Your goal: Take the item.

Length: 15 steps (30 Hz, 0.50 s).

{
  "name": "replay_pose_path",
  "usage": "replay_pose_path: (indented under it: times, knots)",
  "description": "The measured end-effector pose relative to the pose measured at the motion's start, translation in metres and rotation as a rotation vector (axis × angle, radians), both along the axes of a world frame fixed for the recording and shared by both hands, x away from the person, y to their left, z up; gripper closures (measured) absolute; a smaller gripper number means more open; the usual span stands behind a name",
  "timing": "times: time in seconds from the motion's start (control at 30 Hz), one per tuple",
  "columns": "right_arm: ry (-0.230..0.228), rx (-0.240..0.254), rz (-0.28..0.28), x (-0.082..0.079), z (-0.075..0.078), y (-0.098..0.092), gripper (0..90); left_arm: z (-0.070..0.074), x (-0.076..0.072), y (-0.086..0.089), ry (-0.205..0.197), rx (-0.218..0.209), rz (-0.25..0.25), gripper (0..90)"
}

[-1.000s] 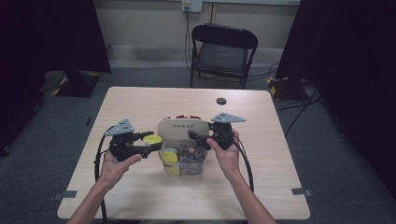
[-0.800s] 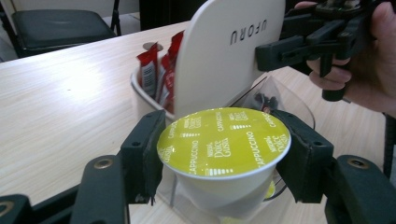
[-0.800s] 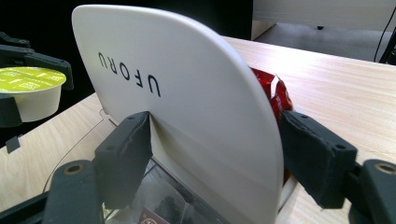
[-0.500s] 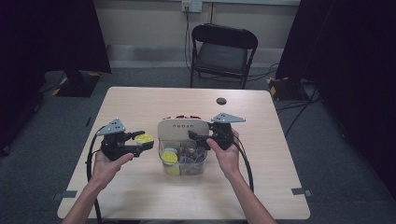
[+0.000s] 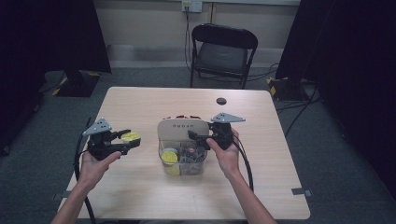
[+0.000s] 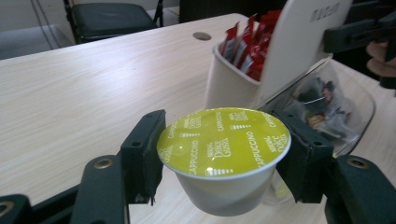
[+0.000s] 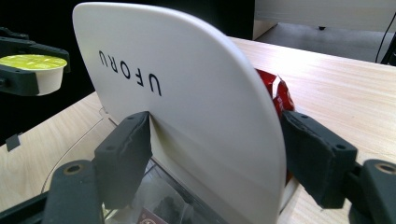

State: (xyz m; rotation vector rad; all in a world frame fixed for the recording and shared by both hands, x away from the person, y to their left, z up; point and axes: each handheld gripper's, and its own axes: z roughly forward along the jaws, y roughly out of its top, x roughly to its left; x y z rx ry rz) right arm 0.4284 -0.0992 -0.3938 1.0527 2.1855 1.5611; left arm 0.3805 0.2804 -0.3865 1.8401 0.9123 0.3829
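Observation:
My left gripper (image 5: 131,139) is shut on a yellow-lidded cappuccino capsule (image 5: 130,136), held above the table, left of the container. Seen up close in the left gripper view, the capsule (image 6: 223,140) sits upright with a pad on each side of its rim. The container is a clear bin (image 5: 184,162) with several capsules and dark packets inside, and a cream lid (image 5: 182,127) tilted up. My right gripper (image 5: 192,136) is shut on that lid (image 7: 187,93), holding it raised. Red sachets (image 6: 247,44) stand in a white cup behind the lid.
A small black round thing (image 5: 221,101) lies near the table's far edge. A black folding chair (image 5: 224,51) stands beyond the table (image 5: 140,186). Cables trail from both grippers off the near edge. Dark curtains hang at both sides.
My left gripper has carried the capsule leftward, away from the container. The right gripper and the raised lid have stayed where they were.

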Motion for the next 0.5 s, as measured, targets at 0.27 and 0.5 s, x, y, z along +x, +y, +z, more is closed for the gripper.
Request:
replay_pose_path:
  times: [0.27, 0.5]
  knots:
    - [0.000, -0.003, -0.001, 0.000, 0.000, 0.001, 25.6, -0.011, 0.002, 0.016, 0.028, 0.042, 0.046, 38.6]
    - [0.000, -0.005, -0.003, -0.001, 0.000, 0.002, 25.6, -0.027, 0.007, 0.034, 0.067, 0.040, 0.094, 38.6]
